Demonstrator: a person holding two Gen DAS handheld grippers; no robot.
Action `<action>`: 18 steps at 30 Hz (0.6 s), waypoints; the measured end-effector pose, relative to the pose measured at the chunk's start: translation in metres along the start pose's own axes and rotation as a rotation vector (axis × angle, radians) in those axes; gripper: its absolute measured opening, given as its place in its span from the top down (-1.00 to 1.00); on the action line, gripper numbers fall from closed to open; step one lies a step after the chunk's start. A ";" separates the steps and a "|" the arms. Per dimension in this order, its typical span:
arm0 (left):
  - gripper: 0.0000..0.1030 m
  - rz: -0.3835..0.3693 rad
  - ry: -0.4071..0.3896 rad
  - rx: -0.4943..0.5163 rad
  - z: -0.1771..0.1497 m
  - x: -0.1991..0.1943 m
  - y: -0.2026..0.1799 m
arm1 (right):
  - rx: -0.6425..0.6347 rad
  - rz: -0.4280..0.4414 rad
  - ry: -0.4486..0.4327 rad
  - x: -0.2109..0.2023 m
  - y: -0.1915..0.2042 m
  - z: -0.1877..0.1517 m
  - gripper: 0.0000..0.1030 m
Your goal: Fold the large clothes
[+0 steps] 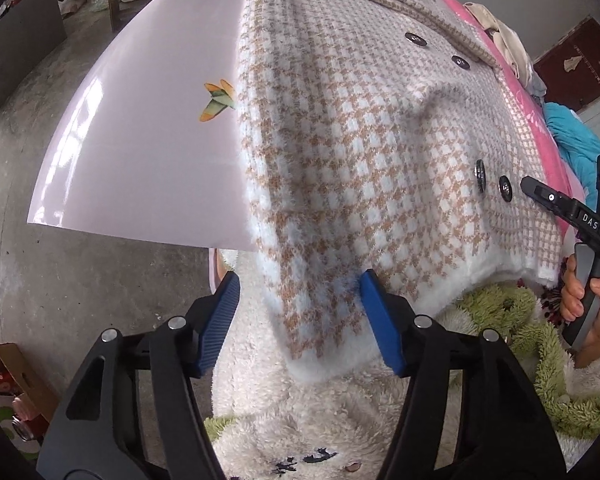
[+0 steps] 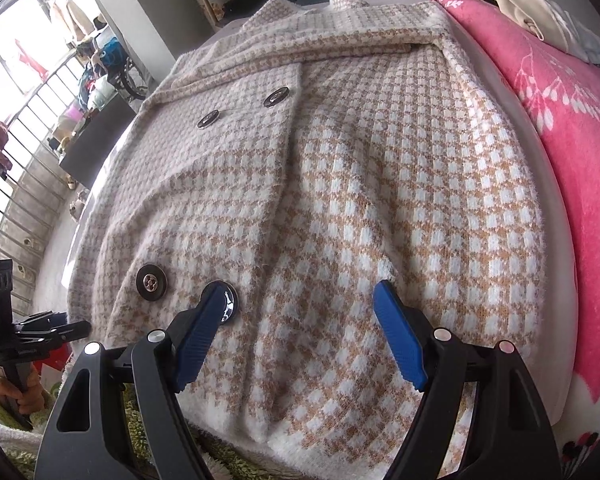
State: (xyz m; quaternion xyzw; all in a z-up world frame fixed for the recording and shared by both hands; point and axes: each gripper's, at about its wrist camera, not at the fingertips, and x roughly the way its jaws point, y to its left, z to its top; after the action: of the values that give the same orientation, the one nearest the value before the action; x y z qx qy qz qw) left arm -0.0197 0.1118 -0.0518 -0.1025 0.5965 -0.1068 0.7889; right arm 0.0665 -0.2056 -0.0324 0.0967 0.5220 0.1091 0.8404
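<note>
Fuzzy houndstooth coat (image 1: pixel 360 140) looked thick, soft and heavy; its hem corner lay between the left gripper (image 1: pixel 300 304)'s unclosed pads, while the right gripper (image 2: pixel 300 312) hovered open.

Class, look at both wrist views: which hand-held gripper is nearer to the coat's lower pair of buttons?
Right. The right hand-held gripper hovers open over the coat, one finger overlapping a lower button. The left hand-held gripper straddles the coat's hanging hem corner, away from them.
</note>
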 end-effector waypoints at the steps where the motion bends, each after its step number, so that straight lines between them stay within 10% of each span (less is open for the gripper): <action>1: 0.01 0.012 -0.003 0.005 0.000 -0.002 -0.004 | -0.002 0.001 0.000 0.000 0.000 0.000 -0.45; 7: 0.41 0.106 -0.021 0.092 -0.006 -0.015 -0.026 | -0.013 -0.003 0.010 0.002 0.001 0.002 -0.45; 18: 0.41 0.177 -0.037 0.167 0.000 -0.016 -0.044 | -0.028 -0.044 -0.061 -0.036 -0.008 -0.007 -0.45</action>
State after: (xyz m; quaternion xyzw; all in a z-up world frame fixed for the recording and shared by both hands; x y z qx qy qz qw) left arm -0.0259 0.0743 -0.0243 0.0146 0.5776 -0.0839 0.8119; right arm 0.0451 -0.2230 -0.0066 0.0770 0.4967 0.0951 0.8593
